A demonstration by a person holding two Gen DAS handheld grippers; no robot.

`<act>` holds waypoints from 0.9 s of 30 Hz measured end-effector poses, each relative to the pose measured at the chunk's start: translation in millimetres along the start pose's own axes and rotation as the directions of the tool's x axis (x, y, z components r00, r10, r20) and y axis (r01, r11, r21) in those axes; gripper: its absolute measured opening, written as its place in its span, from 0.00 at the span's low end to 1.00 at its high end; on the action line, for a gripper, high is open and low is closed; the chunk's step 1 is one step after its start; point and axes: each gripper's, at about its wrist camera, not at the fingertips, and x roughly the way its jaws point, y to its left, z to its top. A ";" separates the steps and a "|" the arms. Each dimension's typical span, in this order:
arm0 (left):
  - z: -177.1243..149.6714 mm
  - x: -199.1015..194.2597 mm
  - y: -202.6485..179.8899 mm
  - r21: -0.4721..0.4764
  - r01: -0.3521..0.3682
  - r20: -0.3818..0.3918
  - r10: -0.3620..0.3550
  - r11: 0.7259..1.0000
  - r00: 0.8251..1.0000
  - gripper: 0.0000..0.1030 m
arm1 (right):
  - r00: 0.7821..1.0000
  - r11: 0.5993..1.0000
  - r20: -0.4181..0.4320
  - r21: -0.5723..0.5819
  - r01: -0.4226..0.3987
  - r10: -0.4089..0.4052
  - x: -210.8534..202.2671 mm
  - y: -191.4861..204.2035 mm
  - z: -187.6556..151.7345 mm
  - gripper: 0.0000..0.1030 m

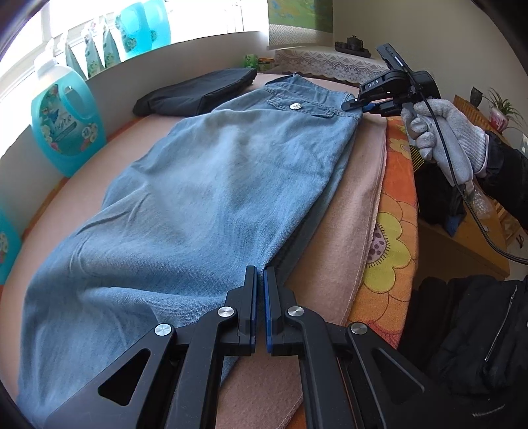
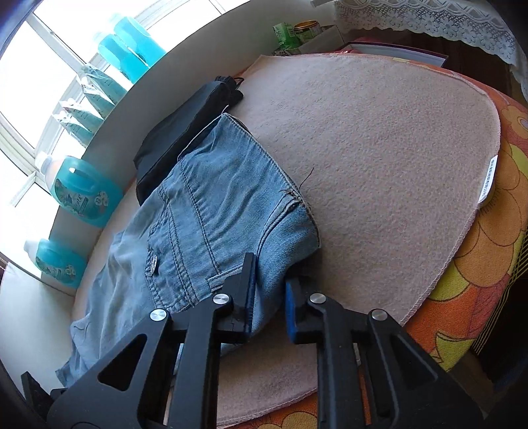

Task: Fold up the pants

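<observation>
Light blue denim pants [image 1: 204, 184] lie folded lengthwise on a pink blanket [image 1: 359, 184], waistband at the far end. My left gripper [image 1: 260, 274] is shut on the near edge of the pants at mid-leg. My right gripper [image 1: 358, 105], held by a gloved hand, sits at the waistband corner. In the right wrist view the pants [image 2: 211, 211] fill the left centre, and the right gripper [image 2: 269, 274] has its jaws a small way apart around the waistband corner fold.
A folded black garment [image 1: 198, 92] lies behind the pants, also in the right wrist view [image 2: 184, 132]. Turquoise detergent bottles [image 1: 66, 122] line the windowsill. An orange flowered cover [image 1: 392, 231] hangs at the table's right edge. A white lace cloth [image 2: 429, 16] is beyond.
</observation>
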 end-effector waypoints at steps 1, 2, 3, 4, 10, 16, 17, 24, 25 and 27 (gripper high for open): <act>0.6 -1.7 -0.3 0.001 0.001 0.004 -0.001 1.000 1.000 0.03 | 1.000 1.000 0.003 0.002 -0.005 0.005 -0.7 0.7 0.7 0.10; 1.5 -4.5 0.2 -0.001 0.001 0.014 -0.001 1.000 1.000 0.03 | 1.000 1.000 0.010 0.005 -0.012 0.012 -3.2 1.5 2.1 0.09; 2.9 -8.6 0.8 -0.011 0.007 0.024 -0.006 1.000 1.000 0.03 | 0.999 1.000 0.024 0.013 -0.027 0.027 -7.8 1.8 4.2 0.09; 4.5 -13.4 1.4 -0.020 0.018 0.037 -0.017 1.000 0.999 0.03 | 0.998 0.999 0.041 0.017 -0.046 0.045 -13.7 3.1 6.3 0.09; -3.1 -2.4 -7.9 0.023 0.028 -0.022 -0.028 0.999 0.999 0.03 | 0.995 0.996 0.100 -0.082 -0.023 0.031 -28.9 24.1 7.2 0.08; -2.3 -9.7 3.0 -0.082 0.072 -0.013 -0.073 0.994 0.997 0.10 | 0.994 0.997 0.102 -0.068 -0.027 0.034 -32.9 20.3 7.8 0.08; -1.5 -15.8 5.2 -0.097 0.066 -0.004 -0.067 0.993 0.998 0.13 | 0.994 0.997 0.110 -0.080 -0.020 0.028 -34.9 21.7 6.3 0.08; -13.3 -74.8 55.3 -0.258 -0.062 0.077 0.085 0.964 0.993 0.32 | 0.988 0.987 0.154 -0.158 0.008 0.016 -41.9 40.6 3.5 0.08; -18.0 -79.6 65.1 -0.278 -0.108 0.068 0.132 0.954 0.989 0.32 | 0.987 0.987 0.158 -0.163 0.004 0.022 -43.3 43.2 4.7 0.08; -31.5 -85.2 85.7 -0.324 -0.180 0.039 0.203 0.929 0.978 0.32 | 0.984 0.979 0.179 -0.202 0.023 0.013 -46.7 52.2 6.8 0.08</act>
